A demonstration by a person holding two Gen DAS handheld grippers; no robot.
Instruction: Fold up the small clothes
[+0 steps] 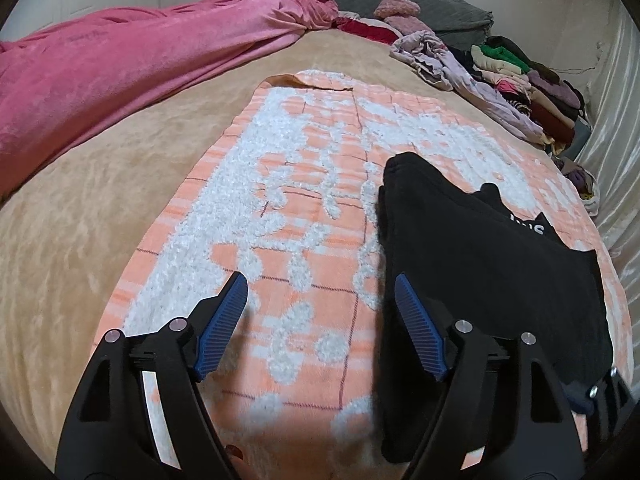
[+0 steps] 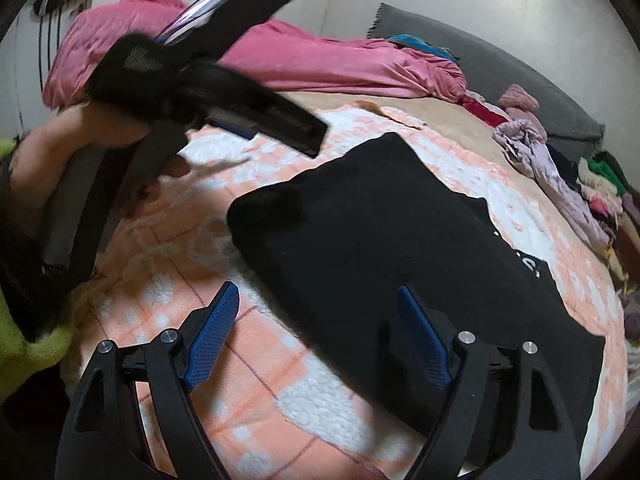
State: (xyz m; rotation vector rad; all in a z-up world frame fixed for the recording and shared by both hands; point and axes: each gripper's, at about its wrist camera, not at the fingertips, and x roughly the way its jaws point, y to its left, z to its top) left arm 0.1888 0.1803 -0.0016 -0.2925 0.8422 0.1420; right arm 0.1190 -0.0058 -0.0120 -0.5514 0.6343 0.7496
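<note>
Bed (image 1: 100,208) w/ tan cover carries everything. Pink blanket (image 1: 120,64) bunched along its far left edge, grey pillow (image 1: 420,4) at the far edge.

Orange-and-white towel (image 1: 280,184) spread flat mid-bed as work surface, near edge running out under both cams.

Black garment (image 2: 400,264) lies on the towel's right half, toward the bed's right edge. Looks folded at least once: straight clean left edge, squared far corner, roughly flat slab. A bit of white lettering (image 2: 532,264) shows on a layer sticking out at the right side, so layers not fully aligned. Judgement: this piece is mid-fold, maybe one more fold + tidy left; can't tell garment type.

Pile of clothes (image 1: 520,80) at the bed's far right corner/right edge: pale lilac piece loose & crumpled, other items behind look stacked, can't tell which are done vs waiting. Judgement: task partway overall, more pieces prob left.

Left gripper (image 1: 320,304): fingers wide apart, nothing between them, hanging over the towel just left of the garment's left edge; right finger sits at that edge, contact unclear.

Right gripper (image 2: 320,316): fingers wide apart, over the garment's near-left part, not pinching cloth; right finger is in front of black cloth, left finger over towel. Blurry in this view.

No grip on garment by either, so next fold not begun.
</note>
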